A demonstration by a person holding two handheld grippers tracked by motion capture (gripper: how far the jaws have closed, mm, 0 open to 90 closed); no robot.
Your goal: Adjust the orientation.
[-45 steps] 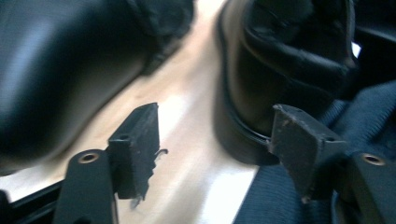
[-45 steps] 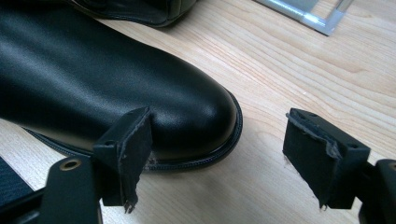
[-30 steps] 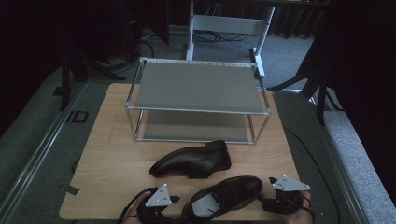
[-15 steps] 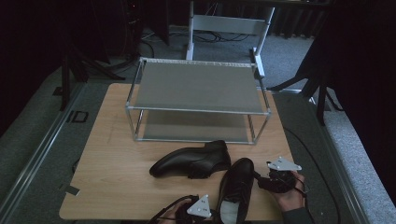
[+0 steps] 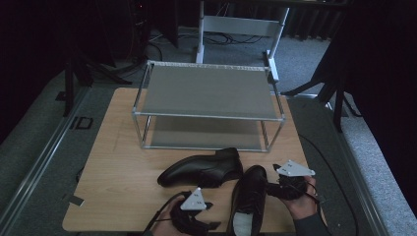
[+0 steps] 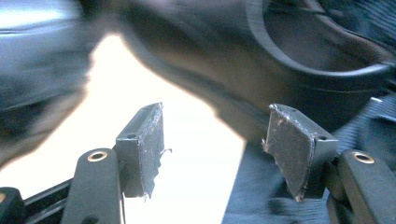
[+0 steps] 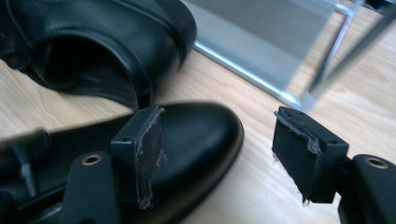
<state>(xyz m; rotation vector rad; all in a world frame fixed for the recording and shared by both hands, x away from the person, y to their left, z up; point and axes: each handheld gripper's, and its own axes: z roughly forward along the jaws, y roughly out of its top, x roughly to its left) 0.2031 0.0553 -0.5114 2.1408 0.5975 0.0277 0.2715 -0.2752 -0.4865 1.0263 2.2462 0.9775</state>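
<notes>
Since the earlier frames, the near shoe (image 5: 250, 199) has been swung from lying crosswise along the front edge of the surface (image 5: 123, 167) to pointing toward the shoe rack (image 5: 209, 105), and both sets of fingers have just been closing slightly.

The left gripper (image 5: 209, 216) is seen by the shoe's heel end, and in the left gripper view its fingers (image 6: 142, 149) stand apart with nothing pressed between them; the blurred shoe lies just beyond and to the right of them. The right gripper (image 5: 268, 189) is seen just beside the toe, and in the right gripper view its fingers (image 7: 140, 154) also stand apart, the toe lying behind the left finger and bare wood in the gap. The second shoe (image 5: 201, 169) rests beyond the fingers, between the near shoe and the rack.

The step in hand is judged to be the lining up of the near shoe for shelving. For the next move, a firm hold on toe and heel would be needed, the fingers brought around the leather before any lift, and the second shoe cleared on the way to a shelf.
</notes>
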